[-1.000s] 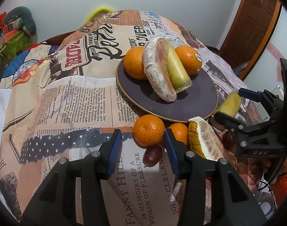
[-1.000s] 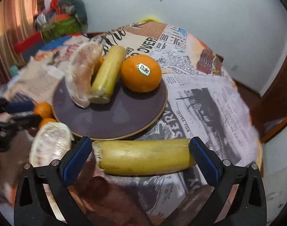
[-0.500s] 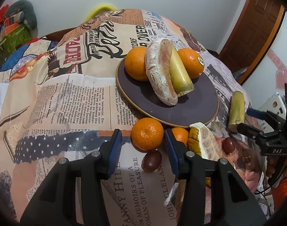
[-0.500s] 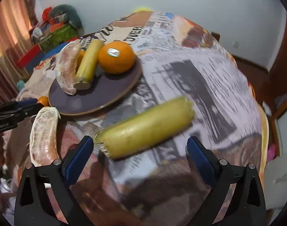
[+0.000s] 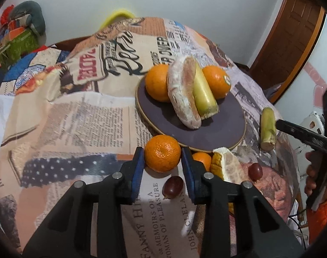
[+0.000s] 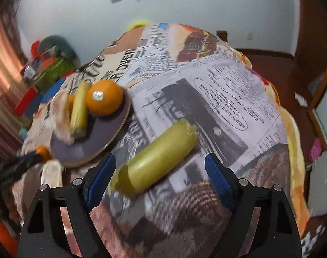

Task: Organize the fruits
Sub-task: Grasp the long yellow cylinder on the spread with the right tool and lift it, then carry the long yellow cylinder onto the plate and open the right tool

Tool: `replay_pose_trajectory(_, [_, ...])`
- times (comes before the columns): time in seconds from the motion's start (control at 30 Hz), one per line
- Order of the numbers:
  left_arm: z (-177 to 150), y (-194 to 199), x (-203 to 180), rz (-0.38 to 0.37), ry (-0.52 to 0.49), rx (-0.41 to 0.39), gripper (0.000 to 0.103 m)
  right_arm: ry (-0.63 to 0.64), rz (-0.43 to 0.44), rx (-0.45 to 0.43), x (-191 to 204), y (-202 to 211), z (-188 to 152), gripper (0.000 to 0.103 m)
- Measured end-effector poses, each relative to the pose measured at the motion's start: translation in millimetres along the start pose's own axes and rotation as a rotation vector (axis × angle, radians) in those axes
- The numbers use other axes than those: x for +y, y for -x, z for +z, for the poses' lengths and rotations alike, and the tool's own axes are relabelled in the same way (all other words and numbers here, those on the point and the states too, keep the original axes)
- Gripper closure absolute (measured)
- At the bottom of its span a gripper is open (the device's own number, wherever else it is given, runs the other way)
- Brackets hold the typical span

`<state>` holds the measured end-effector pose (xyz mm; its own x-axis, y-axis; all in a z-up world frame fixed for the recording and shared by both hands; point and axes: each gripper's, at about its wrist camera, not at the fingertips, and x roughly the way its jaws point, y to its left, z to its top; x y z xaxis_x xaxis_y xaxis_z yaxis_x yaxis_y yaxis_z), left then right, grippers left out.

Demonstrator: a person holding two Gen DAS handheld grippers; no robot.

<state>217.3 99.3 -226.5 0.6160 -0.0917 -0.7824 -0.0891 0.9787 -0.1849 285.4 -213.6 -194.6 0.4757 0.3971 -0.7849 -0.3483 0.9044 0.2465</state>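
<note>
My left gripper (image 5: 162,158) has its blue pads on both sides of a mandarin (image 5: 162,156) on the cloth, just in front of the dark round plate (image 5: 223,129). The plate holds two oranges (image 5: 216,81), a pomelo segment (image 5: 182,92) and a yellow-green stalk piece (image 5: 204,94). A second stalk piece (image 6: 157,157) lies on the cloth right of the plate, between the wide-open jaws of my right gripper (image 6: 159,172), untouched. It also shows in the left wrist view (image 5: 268,126).
A second mandarin (image 5: 201,158), a peeled pomelo piece (image 5: 227,167) and two grapes (image 5: 172,186) lie by the plate's front edge. The table is covered with a newspaper-print cloth (image 5: 77,118). A wooden door (image 5: 290,36) stands at the right.
My left gripper has moved forward and closed around the mandarin. My right gripper has swung and tilted; the stalk piece now lies diagonally between its open jaws.
</note>
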Motion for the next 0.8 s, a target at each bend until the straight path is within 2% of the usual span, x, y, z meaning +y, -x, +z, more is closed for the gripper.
replay_pose_trajectory(0.17, [0.0, 12.9, 4.9, 0.029, -0.012, -0.030, 0.068, -0.039, 0.000, 0.039, -4.1, -24.9, 10.7, 0.021])
replay_pose_trajectory(0.23, [-0.9, 15.8, 6.7, 0.036, -0.013, -0.033, 0.068, -0.057, 0.001, 0.059, -5.3, -31.5, 9.8, 0.027])
replay_pose_trajectory(0.3, [-1.7, 17.8, 7.1, 0.046, -0.016, -0.038, 0.068, -0.076, 0.005, 0.071, -7.7, -38.1, 10.3, 0.039])
replay_pose_trajectory(0.33, [-1.7, 18.3, 7.1, 0.046, -0.017, -0.039, 0.068, -0.075, 0.002, 0.070, -7.9, -38.1, 10.5, 0.040])
replay_pose_trajectory(0.6, [-1.2, 22.8, 2.9, 0.040, -0.020, -0.049, 0.068, 0.063, 0.101, 0.098, 11.9, -26.3, 5.4, 0.061])
replay_pose_trajectory(0.8, [0.5, 28.8, -2.9, 0.035, -0.028, -0.061, 0.068, 0.120, 0.136, 0.099, 24.2, -12.3, -11.3, 0.066])
